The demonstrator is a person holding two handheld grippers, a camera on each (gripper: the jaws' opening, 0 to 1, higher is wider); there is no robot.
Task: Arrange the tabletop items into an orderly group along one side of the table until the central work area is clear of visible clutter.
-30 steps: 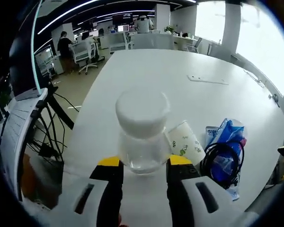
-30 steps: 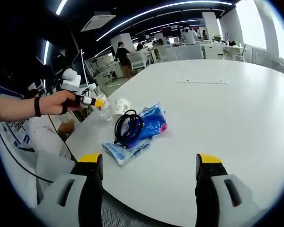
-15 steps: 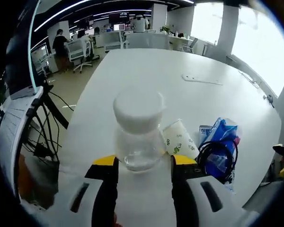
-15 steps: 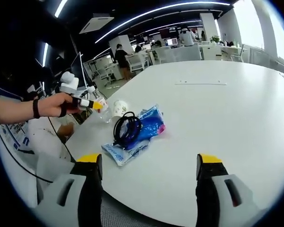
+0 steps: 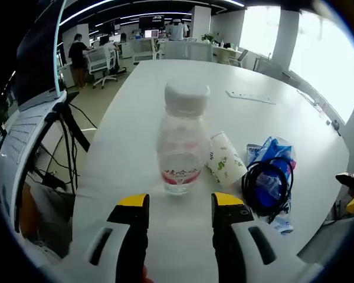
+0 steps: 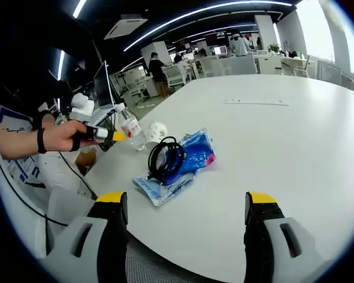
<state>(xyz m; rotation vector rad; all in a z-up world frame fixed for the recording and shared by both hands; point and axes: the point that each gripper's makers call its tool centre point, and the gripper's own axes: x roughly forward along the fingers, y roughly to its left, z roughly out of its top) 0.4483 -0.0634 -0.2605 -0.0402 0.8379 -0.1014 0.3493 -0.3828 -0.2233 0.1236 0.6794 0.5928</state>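
My left gripper [image 5: 180,203] hangs just short of the bottle [image 5: 181,141], fingers parted and holding nothing. The bottle stands upright on the table [image 5: 183,82] near its left edge, straight ahead of the gap between my fingers, its long axis vertical and its white cap on top. Just to its right a paper cup [image 5: 225,160] lies on its side, and beyond that sits a coil of black cable [image 5: 265,186] on a blue packet [image 5: 280,162].

In the right gripper view my left hand [image 6: 62,137] reaches in level from the left, near the bottle [image 6: 131,131]. My right gripper [image 6: 186,215] is open and empty, well back at the near edge, with the blue packet and cable ahead of it. So I judge the left is the nearer to the bottle.
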